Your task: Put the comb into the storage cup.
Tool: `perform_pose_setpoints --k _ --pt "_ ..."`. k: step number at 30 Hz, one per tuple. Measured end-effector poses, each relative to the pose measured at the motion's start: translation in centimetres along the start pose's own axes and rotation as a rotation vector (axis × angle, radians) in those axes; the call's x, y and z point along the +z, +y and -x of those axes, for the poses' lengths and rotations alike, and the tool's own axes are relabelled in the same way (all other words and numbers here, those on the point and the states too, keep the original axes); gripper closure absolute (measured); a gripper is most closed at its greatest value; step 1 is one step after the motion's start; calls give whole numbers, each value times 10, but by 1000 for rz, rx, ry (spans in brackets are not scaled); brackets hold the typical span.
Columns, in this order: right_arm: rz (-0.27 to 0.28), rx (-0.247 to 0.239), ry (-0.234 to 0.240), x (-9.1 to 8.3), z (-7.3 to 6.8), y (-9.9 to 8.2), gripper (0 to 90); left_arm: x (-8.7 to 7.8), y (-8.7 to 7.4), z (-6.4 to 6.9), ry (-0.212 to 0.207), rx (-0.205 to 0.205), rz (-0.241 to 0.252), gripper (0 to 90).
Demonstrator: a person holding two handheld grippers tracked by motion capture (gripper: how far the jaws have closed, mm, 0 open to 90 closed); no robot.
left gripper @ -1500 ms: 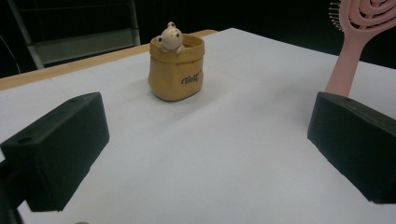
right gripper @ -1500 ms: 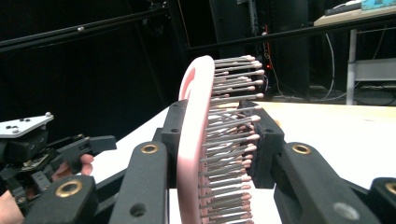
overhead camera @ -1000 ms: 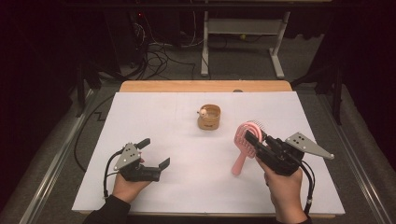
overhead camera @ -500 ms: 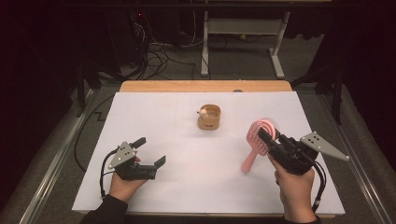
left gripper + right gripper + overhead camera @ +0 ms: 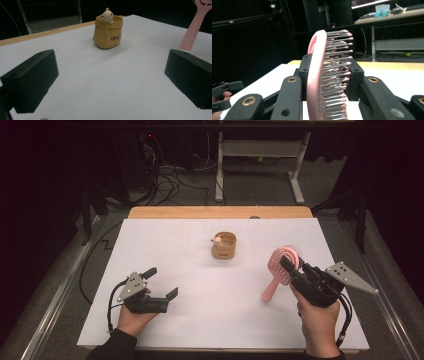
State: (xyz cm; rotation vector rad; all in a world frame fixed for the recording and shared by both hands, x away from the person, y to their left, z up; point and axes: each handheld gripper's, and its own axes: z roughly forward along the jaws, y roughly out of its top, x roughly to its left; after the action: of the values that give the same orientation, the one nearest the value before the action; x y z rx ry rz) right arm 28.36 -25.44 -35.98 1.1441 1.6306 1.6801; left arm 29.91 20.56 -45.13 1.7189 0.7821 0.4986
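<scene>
- We hold the right gripper (image 5: 285, 270) near the right edge of the table (image 5: 200, 320), about halfway between its front and back edges.
- Its jaws are clamped on the head of a pink hairbrush (image 5: 278, 270): in the right gripper view one jaw presses the smooth pink back and the other sits against the bristles (image 5: 337, 75).
- The hairbrush stands nearly on edge in the grip, head up and away from us, handle slanting down toward the middle of the table.
- From the high view we cannot tell whether the tip of the handle touches the white surface or hangs just above it.
- In the left gripper view the pink handle (image 5: 193, 30) shows at the upper right, its end low by the surface.
- We hold the left gripper (image 5: 162, 285) near the front left corner of the table, low over the surface.
- Its jaws stand wide apart with nothing between them; in the left gripper view only bare white surface lies between the two black pads.
- A small tan pouch (image 5: 224, 246) stands upright in the middle of the table, toward the back edge, well apart from both grippers.
- A little pale bear figure (image 5: 107, 15) peeks over the pouch's rim, and dark lettering marks its front.
- A strip of bare wood (image 5: 220, 212) runs along the back edge.
</scene>
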Motion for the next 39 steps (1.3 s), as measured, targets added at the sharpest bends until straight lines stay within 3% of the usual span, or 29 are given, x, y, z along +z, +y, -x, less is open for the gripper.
perform_pose_setpoints --k 15,25,39 --pt "3 -53 6 26 -15 6 664 4 -1 6 -22 37 -19 0" --pt "13 -82 4 49 -21 16 664 3 -1 3 -33 19 -11 0" --pt "41 -95 6 78 -26 26 664 5 -2 6 -50 32 -21 0"
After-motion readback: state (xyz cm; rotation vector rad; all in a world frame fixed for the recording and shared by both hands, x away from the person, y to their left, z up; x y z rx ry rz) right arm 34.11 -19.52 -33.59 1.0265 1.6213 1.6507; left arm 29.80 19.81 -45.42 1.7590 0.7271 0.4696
